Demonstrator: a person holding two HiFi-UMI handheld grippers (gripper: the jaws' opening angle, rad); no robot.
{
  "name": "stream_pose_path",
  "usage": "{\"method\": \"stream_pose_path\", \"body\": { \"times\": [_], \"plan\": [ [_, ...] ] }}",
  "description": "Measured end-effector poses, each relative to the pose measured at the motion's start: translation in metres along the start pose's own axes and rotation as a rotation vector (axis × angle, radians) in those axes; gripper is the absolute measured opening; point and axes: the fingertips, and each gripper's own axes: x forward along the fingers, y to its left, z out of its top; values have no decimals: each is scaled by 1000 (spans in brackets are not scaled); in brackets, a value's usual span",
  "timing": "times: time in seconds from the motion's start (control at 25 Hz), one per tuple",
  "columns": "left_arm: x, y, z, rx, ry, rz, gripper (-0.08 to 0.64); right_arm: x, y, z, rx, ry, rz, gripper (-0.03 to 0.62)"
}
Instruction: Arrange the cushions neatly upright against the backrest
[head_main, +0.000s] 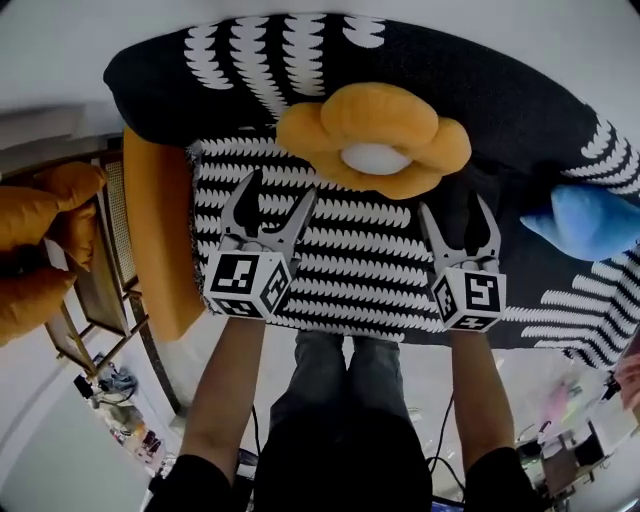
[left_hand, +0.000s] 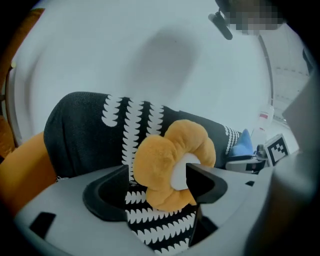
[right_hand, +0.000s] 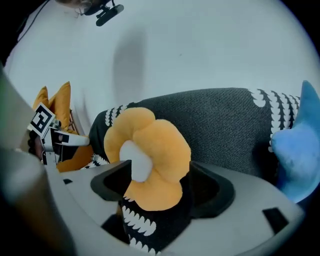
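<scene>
The flower cushion (head_main: 372, 140) is orange plush, rounded petals around a white centre; it stands upright against the black-and-white patterned backrest (head_main: 480, 70), centre facing out over the seat (head_main: 360, 260), broadest side to side; a blue cushion (head_main: 585, 220) lies well apart at the right, the orange sofa arm (head_main: 160, 230) at the left; the left claw (head_main: 275, 195) and right claw (head_main: 457, 215) hover before it, both wide, holding nothing.
</scene>
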Motion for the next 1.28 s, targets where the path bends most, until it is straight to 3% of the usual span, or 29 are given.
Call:
{"method": "stream_pose_path", "body": {
  "times": [0.16,0.32,0.52,0.92,1.08,1.28],
  "plan": [
    [-27,-17,22,22,-63,7,342,-29,7,24,2,-59,21,341],
    [-63,-45,53,31,-130,9,266,-79,9,55,-19,-114,55,263],
    [-129,-84,87,39,-155,-21,145,-156,19,90,-25,-137,78,202],
    [-236,-142,172,72,-277,-62,109,-256,59,200,-60,-329,121,118],
    [-271,-140,188,62,-322,-65,92,-285,70,217,-69,-373,90,92],
    [-314,-129,207,117,-375,-77,83,-315,82,216,0,-412,27,77]
  ]
}}
